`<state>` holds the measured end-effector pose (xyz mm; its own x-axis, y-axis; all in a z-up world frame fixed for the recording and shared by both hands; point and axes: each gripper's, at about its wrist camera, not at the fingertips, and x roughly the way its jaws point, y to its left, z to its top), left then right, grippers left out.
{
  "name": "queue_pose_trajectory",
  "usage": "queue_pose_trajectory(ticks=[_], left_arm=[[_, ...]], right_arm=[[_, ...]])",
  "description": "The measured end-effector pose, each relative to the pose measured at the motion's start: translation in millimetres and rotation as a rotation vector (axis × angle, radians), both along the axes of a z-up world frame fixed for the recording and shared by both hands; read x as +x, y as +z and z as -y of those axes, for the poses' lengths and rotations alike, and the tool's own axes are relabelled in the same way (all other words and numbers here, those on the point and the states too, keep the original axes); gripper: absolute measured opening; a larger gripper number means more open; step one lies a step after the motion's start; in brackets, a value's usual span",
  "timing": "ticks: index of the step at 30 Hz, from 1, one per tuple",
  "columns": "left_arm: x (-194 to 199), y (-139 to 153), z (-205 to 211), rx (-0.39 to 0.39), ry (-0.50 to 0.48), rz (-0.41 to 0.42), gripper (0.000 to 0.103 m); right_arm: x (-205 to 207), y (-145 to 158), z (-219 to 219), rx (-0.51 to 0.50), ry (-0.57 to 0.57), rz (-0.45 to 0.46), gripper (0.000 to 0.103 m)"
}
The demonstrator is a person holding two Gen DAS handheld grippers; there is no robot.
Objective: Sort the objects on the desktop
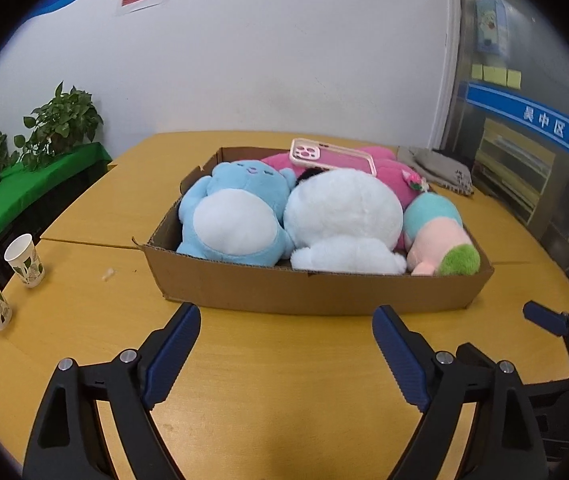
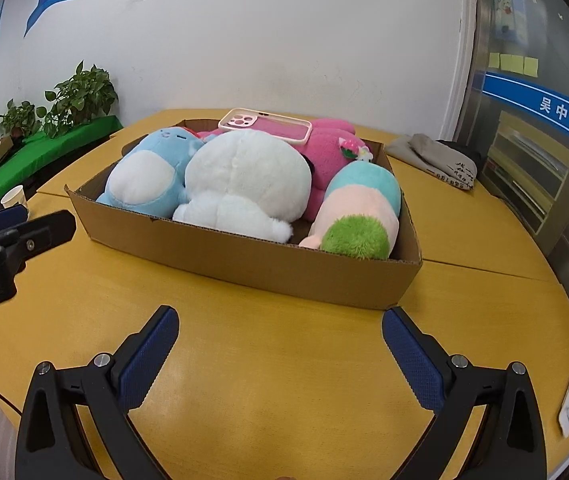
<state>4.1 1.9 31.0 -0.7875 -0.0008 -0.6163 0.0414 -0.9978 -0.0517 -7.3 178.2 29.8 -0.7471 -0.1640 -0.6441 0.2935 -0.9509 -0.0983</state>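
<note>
Hovering over table (image 1: 284, 400): left tool (image 1: 286, 326), right tool (image 2: 280, 330) both spread wide, holding nothing

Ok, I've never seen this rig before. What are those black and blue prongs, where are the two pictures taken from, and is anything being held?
The prongs are two-finger tools a person carries, with a fisheye camera on each looking along its fingers. One picture comes from the left hand-held gripper, the other from the right hand-held gripper. Both are open and hold nothing. On the wooden table sits a cardboard box with a blue plush, white plush, pink plush, pastel plush and a pink phone case on top. Two paper cups stand left.
</note>
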Motion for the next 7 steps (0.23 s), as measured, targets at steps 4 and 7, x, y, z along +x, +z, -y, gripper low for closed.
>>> queue_pose_trajectory(ticks=[4, 7], left_arm=[[-3, -14, -7, -0.068, 0.013, 0.068, 0.088], [-1, -21, -9, -0.043, 0.004, 0.103, 0.088]], right_arm=[[2, -4, 1, 0.005, -0.001, 0.008, 0.102], [4, -6, 2, 0.009, -0.001, 0.011, 0.103]])
